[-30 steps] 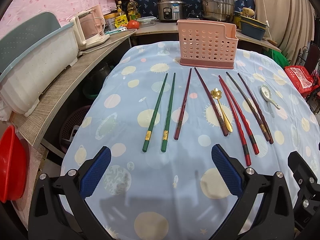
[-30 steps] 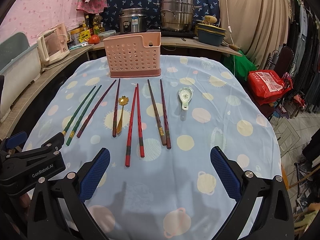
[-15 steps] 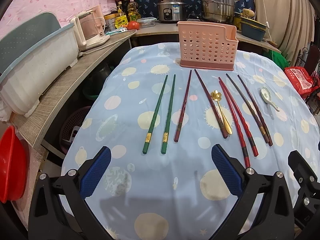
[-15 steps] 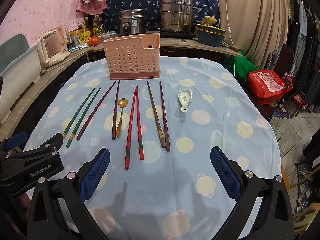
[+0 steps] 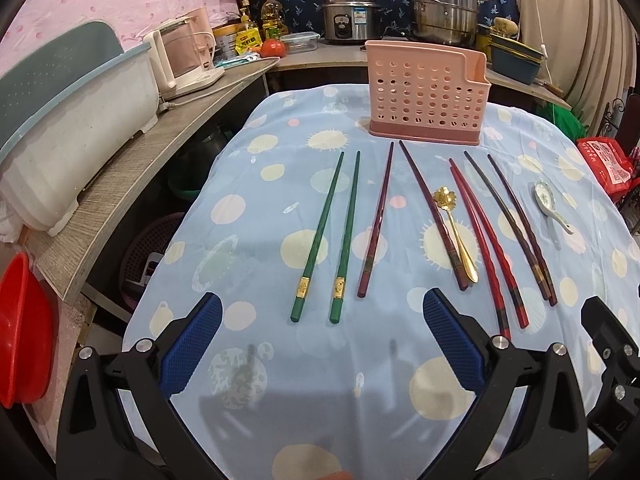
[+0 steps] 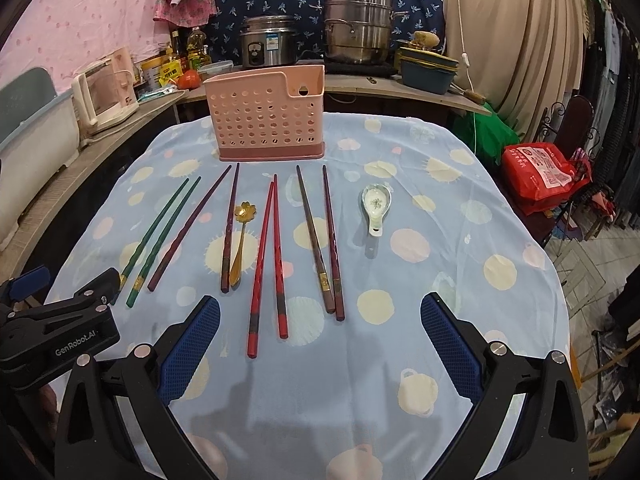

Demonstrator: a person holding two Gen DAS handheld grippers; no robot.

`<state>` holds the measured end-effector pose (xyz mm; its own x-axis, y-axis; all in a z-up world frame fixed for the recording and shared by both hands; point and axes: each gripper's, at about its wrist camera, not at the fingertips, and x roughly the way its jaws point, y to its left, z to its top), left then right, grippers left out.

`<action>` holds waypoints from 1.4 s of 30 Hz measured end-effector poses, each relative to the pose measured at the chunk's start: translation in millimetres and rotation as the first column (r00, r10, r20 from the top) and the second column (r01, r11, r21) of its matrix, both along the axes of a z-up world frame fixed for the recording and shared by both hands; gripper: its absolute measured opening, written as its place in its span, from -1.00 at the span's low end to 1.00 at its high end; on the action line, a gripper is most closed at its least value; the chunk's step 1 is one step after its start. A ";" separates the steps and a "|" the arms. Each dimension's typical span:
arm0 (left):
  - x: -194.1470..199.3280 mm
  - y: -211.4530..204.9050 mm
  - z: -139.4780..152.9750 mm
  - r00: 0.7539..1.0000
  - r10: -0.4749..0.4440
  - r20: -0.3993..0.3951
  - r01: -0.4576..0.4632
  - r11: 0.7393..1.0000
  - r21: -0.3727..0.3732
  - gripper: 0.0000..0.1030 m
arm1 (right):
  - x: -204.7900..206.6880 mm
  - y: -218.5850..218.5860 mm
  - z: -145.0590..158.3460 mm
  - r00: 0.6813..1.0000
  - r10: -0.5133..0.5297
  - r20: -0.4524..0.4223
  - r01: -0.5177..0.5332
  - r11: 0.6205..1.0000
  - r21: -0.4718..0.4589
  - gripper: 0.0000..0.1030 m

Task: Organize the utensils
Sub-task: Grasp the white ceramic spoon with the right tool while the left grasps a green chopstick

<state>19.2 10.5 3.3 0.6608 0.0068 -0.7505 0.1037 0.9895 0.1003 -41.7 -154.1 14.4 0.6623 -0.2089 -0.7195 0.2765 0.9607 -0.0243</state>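
Observation:
Chopsticks lie side by side on the blue spotted tablecloth (image 5: 240,216). From left to right I see a green pair (image 5: 318,236) (image 6: 138,282), a maroon pair (image 5: 377,220) (image 6: 228,248), a red pair (image 5: 500,312) (image 6: 279,280) and a dark brown pair (image 5: 540,276) (image 6: 334,264). A gold flower spoon (image 5: 444,198) (image 6: 245,212) rests beside the maroon pair. A white ceramic spoon (image 5: 550,206) (image 6: 376,208) lies at the right. The pink perforated holder (image 5: 428,92) (image 6: 266,116) stands upright behind them. My left gripper (image 5: 320,340) is open just short of the green pair. My right gripper (image 6: 320,344) is open near the red and brown ends. Neither holds anything.
A curved wooden counter (image 5: 132,176) on the left carries a white tub (image 5: 76,120) and a kettle (image 5: 184,56). Pots (image 6: 356,28) stand on the shelf behind the table. A red bag (image 6: 540,172) sits on the floor at the right. The left gripper's body (image 6: 60,328) shows in the right wrist view.
Both grippers have crept a little forward toward the near ends of the chopsticks. Nothing on the table has moved, and both grippers stay open.

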 end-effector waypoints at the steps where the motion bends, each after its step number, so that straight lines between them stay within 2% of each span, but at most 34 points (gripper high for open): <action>1: 2.5 2.0 -1.0 1.000 0.004 -0.002 -0.004 1.000 -0.001 0.87 | 2.0 -1.8 -1.4 1.000 -0.003 -0.002 0.003 1.000 0.001 0.87; 14: 38.9 50.8 -27.9 0.993 0.105 -0.044 -0.105 0.994 0.018 0.87 | 25.8 -30.4 -23.3 0.999 -0.044 -0.031 0.045 0.999 0.022 0.87; 23: 47.0 41.4 -30.3 0.996 0.067 -0.053 -0.067 0.998 0.004 0.87 | 38.8 -36.9 -33.5 0.998 -0.053 -0.046 0.054 0.998 0.020 0.84; 32: 55.6 25.7 -27.6 0.998 0.041 -0.047 -0.042 0.999 -0.021 0.87 | 65.4 -69.8 -28.9 0.991 -0.131 -0.007 0.132 0.991 0.013 0.53; 34: 58.5 26.4 -28.6 0.998 0.044 -0.053 -0.046 0.998 -0.031 0.87 | 74.2 -78.0 -30.5 0.990 -0.143 -0.010 0.143 0.989 0.029 0.33; 42: 65.0 34.4 -35.7 0.997 0.038 -0.070 -0.040 0.999 -0.036 0.87 | 103.0 -92.8 -51.5 0.988 -0.144 -0.055 0.148 0.987 0.071 -0.11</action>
<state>84.2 44.9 -32.4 0.6070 0.0026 -0.7947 0.0705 0.9959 0.0571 61.4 -246.9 -37.1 0.5922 -0.2453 -0.7676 0.4140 0.9098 0.0286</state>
